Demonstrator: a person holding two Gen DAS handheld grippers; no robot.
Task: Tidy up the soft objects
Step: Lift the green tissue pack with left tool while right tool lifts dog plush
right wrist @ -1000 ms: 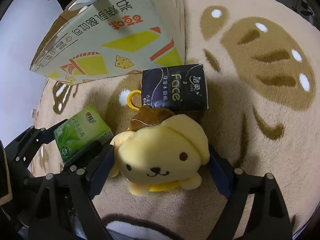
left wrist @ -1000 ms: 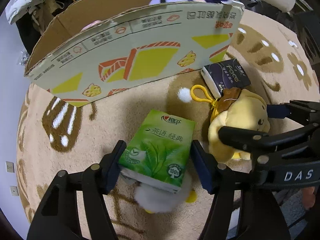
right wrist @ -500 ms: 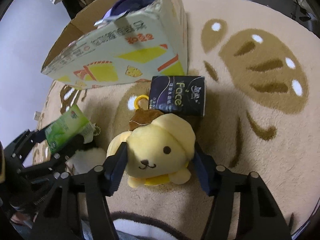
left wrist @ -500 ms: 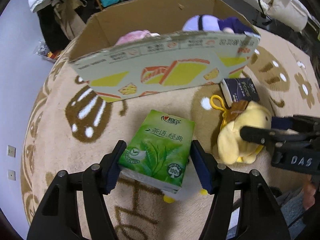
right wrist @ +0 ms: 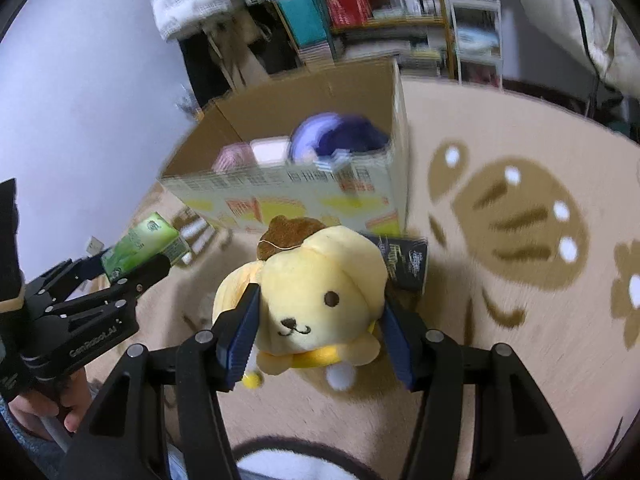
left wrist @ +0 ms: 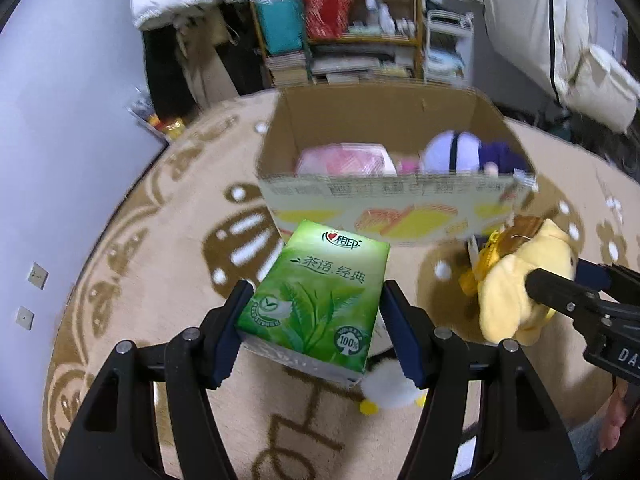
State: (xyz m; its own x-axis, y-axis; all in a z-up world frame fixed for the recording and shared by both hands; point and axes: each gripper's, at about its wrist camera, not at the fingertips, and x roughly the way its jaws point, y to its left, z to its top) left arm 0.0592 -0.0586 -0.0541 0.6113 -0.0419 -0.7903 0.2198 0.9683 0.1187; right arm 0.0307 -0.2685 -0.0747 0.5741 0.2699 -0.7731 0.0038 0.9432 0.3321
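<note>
My left gripper (left wrist: 316, 328) is shut on a green tissue pack (left wrist: 320, 296) and holds it above the rug, short of the open cardboard box (left wrist: 392, 200). My right gripper (right wrist: 320, 328) is shut on a yellow dog plush (right wrist: 316, 296), lifted off the rug; the plush also shows at the right of the left wrist view (left wrist: 520, 280). The box (right wrist: 288, 196) holds a pink plush (left wrist: 344, 160) and a purple plush (left wrist: 472, 152). The green pack shows at the left of the right wrist view (right wrist: 140, 248).
A dark tissue pack (right wrist: 404, 264) lies on the rug in front of the box. A small white and yellow plush (left wrist: 388, 392) lies on the rug under my left gripper. Shelves (left wrist: 360, 20) and white bedding stand behind the box.
Both grippers have risen well above the rug with the green pack and the yellow plush. The box's inside and the room behind have come into view.
</note>
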